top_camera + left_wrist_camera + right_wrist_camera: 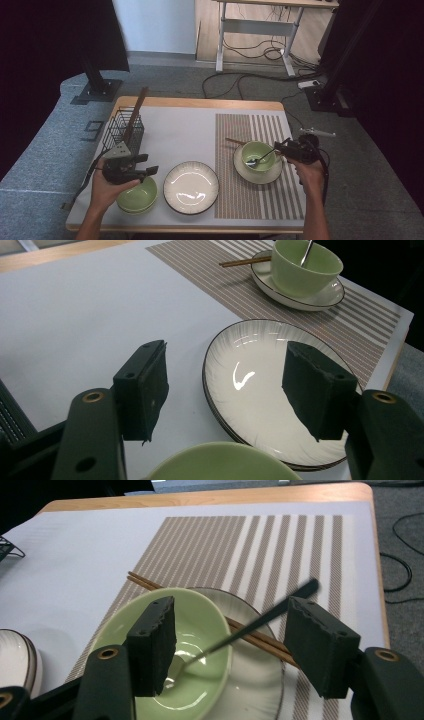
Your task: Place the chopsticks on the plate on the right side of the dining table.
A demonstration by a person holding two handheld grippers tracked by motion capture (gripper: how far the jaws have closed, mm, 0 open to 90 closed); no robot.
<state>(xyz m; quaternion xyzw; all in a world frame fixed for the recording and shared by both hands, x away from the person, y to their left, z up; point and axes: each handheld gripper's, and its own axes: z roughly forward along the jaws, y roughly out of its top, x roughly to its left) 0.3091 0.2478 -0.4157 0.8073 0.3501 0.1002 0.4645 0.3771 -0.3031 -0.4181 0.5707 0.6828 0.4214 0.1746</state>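
White table: my right hand-held gripper, jaws apart and empty, faces the spoon slanting from the bowl toward it.

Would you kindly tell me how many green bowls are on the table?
2, as far as can be seen: one green bowl near the table's front left corner, beneath the left gripper, possibly a stack; the other bowl on a saucer on the striped placemat.
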